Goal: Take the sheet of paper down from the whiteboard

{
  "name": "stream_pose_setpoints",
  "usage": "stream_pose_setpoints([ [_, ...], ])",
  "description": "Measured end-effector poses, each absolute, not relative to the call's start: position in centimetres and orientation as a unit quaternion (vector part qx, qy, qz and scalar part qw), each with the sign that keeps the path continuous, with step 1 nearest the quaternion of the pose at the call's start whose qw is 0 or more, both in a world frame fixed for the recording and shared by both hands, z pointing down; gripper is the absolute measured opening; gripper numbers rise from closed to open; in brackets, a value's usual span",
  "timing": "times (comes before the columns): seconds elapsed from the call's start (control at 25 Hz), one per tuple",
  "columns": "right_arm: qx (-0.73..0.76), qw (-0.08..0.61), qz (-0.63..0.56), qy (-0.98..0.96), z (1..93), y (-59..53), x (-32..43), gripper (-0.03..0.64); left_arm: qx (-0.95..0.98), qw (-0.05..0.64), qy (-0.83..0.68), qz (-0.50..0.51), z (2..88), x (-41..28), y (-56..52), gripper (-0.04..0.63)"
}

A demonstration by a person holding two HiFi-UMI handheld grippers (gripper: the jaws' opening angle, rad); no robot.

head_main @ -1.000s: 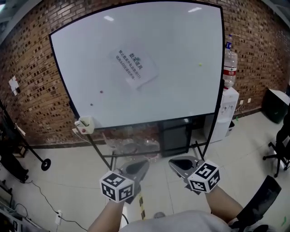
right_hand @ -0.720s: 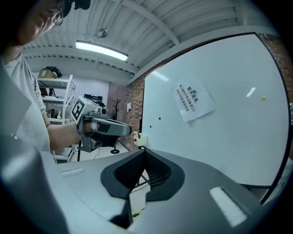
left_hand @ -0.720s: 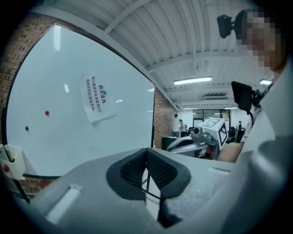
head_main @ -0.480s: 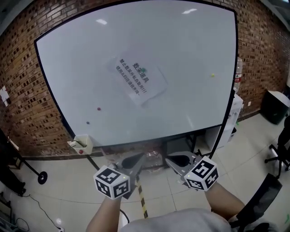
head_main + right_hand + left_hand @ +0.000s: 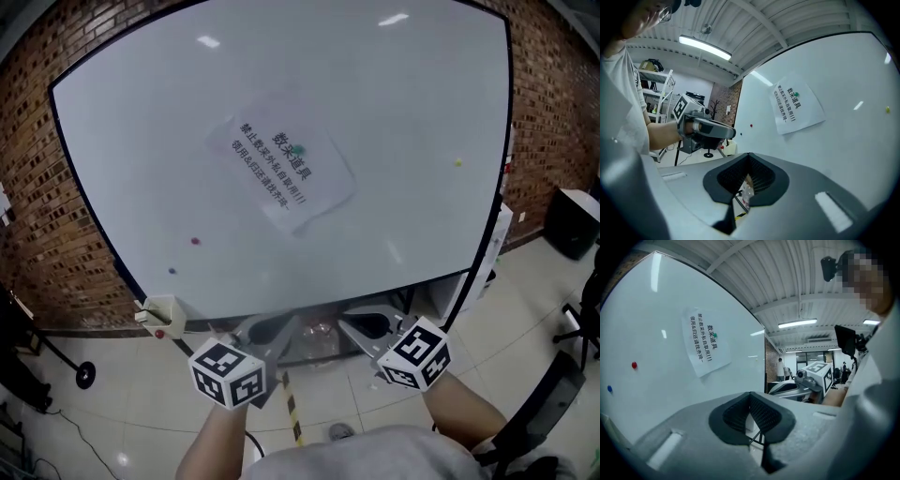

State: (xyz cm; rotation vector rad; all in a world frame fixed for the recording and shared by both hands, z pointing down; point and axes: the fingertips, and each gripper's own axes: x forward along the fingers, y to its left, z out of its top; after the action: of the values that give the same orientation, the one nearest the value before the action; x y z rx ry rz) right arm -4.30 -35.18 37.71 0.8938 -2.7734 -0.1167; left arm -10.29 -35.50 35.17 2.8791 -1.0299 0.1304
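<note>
Upper centre of the head view, the sheet of paper (image 5: pixel 291 178) hangs on the whiteboard (image 5: pixel 422 94) (untouched). Left tool (image 5: pixel 272 330) and right tool (image 5: pixel 361 326), both closed and empty, sit low: seemingly the approach; next, one must rise and open at the sheet's edge.

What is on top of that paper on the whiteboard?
A small green dot, probably a magnet, sits on the paper near its top edge, by the dark print. The whiteboard behind the paper is covered, so any tape there is hidden.
</note>
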Motion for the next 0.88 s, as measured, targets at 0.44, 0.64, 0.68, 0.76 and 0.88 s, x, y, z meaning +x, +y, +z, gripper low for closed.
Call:
stream_pose_setpoints([
  [0.44,0.287,0.118,-0.07,-0.948,35.6,-46.9,-5.6,-0.002,0.937,0.036,-0.346,0.036,33.4,-10.6,-48.0,0.002],
  [0.64,0.294,0.118,-0.079,-0.945,34.6,-50.1,-5.8,-0.002,0.938,0.026,-0.343,0.039,32.5,-11.2,-51.0,0.002],
  [0.68,0.298,0.115,-0.082,-0.944,34.2,-50.5,-5.9,-0.002,0.939,0.023,-0.342,0.04,32.2,-11.5,-51.4,0.002],
  [0.76,0.304,0.111,-0.084,-0.942,33.5,-51.1,-6.3,-0.002,0.94,0.015,-0.338,0.038,31.4,-12.1,-52.0,0.002],
  [0.88,0.312,0.113,-0.095,-0.938,32.5,-51.4,-7.1,-0.002,0.943,0.007,-0.331,0.036,30.3,-12.9,-52.3,0.002],
])
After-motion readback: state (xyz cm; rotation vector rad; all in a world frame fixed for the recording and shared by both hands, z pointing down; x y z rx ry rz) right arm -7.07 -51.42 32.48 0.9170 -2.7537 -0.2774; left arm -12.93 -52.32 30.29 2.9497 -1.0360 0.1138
